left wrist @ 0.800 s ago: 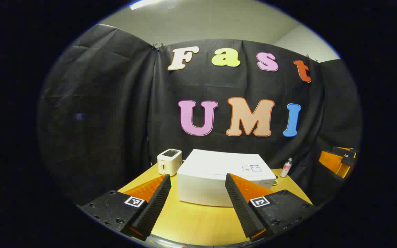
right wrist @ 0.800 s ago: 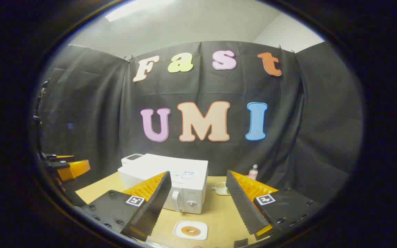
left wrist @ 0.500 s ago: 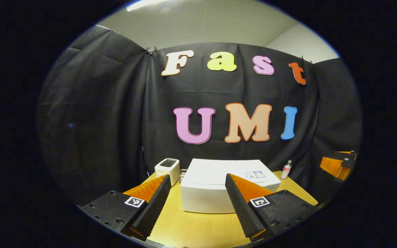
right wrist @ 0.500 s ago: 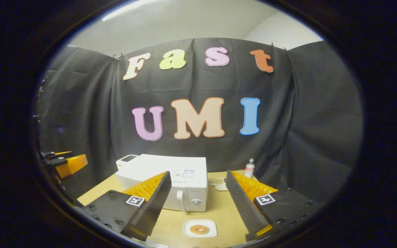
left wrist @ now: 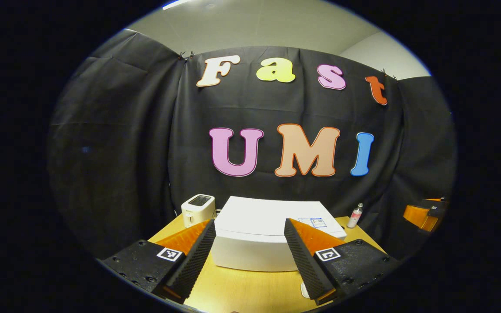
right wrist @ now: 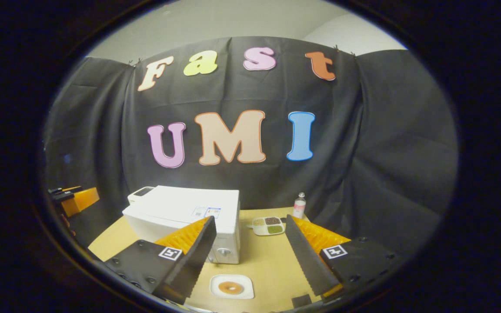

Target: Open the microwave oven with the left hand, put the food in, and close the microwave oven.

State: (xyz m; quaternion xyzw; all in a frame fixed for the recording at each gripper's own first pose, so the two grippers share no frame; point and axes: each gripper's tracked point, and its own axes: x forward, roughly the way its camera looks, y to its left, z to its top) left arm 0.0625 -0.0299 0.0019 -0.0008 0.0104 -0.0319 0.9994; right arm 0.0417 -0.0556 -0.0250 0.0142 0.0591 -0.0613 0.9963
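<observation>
The white microwave [left wrist: 255, 230] stands on the wooden table [left wrist: 242, 289] with its door shut. My left gripper [left wrist: 248, 222] hangs open in front of and above it, holding nothing. In the right gripper view the microwave [right wrist: 181, 211] sits left of centre, its knob [right wrist: 223, 251] facing me. A doughnut on a white square plate [right wrist: 232, 287] lies on the table in front of the microwave. My right gripper [right wrist: 248, 219] is open and empty, above and short of the plate. The left gripper [right wrist: 74, 200] also shows far left, and the right gripper [left wrist: 424, 215] far right.
A white toaster [left wrist: 197, 209] stands left of the microwave at the back. A small bottle [right wrist: 299, 205] and a compartment tray of foods [right wrist: 268, 225] sit to the microwave's right. Black cloth walls close in the table's [right wrist: 272, 261] far sides.
Both views have shifted. In the right gripper view the scene slid left and the compartment tray has come into full sight. In the left gripper view the microwave and toaster slid left.
</observation>
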